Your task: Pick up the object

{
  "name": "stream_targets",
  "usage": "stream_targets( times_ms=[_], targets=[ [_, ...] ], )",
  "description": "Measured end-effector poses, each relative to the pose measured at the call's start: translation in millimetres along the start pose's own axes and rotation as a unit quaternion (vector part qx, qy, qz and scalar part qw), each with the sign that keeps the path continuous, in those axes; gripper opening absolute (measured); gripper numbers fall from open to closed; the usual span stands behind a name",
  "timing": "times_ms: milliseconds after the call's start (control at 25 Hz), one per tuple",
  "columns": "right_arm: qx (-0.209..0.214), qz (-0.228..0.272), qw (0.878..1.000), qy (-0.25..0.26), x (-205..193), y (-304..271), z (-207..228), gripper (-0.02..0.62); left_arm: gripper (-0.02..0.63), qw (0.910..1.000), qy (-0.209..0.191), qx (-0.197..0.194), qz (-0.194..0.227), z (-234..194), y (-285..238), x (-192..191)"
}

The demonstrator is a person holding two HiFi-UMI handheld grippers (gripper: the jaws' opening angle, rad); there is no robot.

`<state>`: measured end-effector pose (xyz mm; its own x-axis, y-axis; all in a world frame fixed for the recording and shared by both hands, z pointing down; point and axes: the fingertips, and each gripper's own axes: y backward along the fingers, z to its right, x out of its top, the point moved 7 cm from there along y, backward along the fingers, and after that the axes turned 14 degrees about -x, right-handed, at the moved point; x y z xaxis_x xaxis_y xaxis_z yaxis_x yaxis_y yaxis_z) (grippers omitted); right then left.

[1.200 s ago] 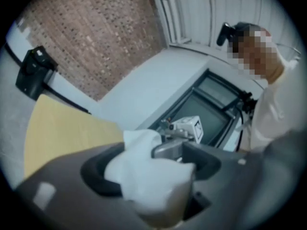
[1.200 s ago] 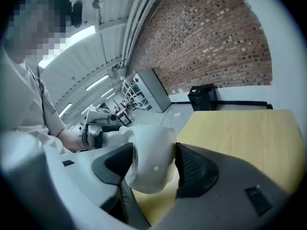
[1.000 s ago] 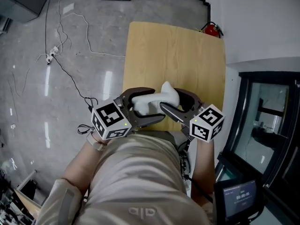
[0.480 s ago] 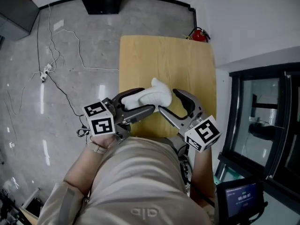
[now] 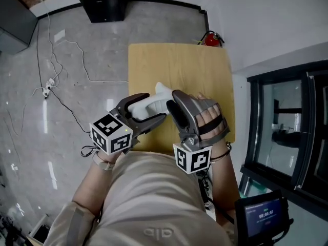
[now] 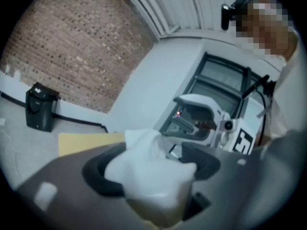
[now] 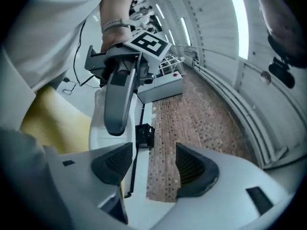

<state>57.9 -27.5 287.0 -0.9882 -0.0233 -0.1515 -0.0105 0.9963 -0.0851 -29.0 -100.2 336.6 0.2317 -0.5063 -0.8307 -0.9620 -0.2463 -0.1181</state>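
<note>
The object is a lumpy white thing [image 5: 147, 103], held above the near part of the wooden table [image 5: 179, 65]. My left gripper [image 5: 148, 110] is shut on it, its jaws spread wide around the body. In the left gripper view the white object [image 6: 149, 175] fills the space between the dark pads. My right gripper [image 5: 173, 100] is rolled onto its side just right of the object, open and empty. In the right gripper view its gripper [image 7: 153, 166] shows only floor and wall between the pads, with the left gripper [image 7: 119, 92] ahead.
A red fire extinguisher [image 5: 208, 37] stands by the table's far right corner. A black box [image 5: 103, 4] and loose cables [image 5: 56, 81] lie on the grey floor to the left. Dark glass panels [image 5: 287, 127] run along the right, and a small screen [image 5: 262, 214] sits near my right hip.
The right gripper has come off the white object, opened and rolled onto its side. The left gripper keeps its hold on the object.
</note>
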Motion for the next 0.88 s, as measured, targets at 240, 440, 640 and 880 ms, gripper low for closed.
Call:
stream_targets(
  times_ms=[240, 440, 640, 880],
  targets=[
    [0.100, 0.048, 0.994, 0.022, 14, -6, 0, 0.285, 0.355, 0.9834, -0.153, 0.023, -0.095, 14, -4, 2],
    [0.270, 0.036, 0.960, -0.067, 15, -7, -8, 0.285, 0.354, 0.9659, -0.229, 0.006, -0.120, 28, 3, 1],
    [0.377, 0.034, 0.920, -0.098, 23, -17, -22, 0.285, 0.356, 0.9432, -0.291, -0.038, -0.156, 50, -3, -5],
    [0.410, 0.006, 0.899, -0.152, 23, -21, -22, 0.276, 0.356, 0.9265, -0.325, -0.022, -0.188, 56, -7, -6]
  ],
)
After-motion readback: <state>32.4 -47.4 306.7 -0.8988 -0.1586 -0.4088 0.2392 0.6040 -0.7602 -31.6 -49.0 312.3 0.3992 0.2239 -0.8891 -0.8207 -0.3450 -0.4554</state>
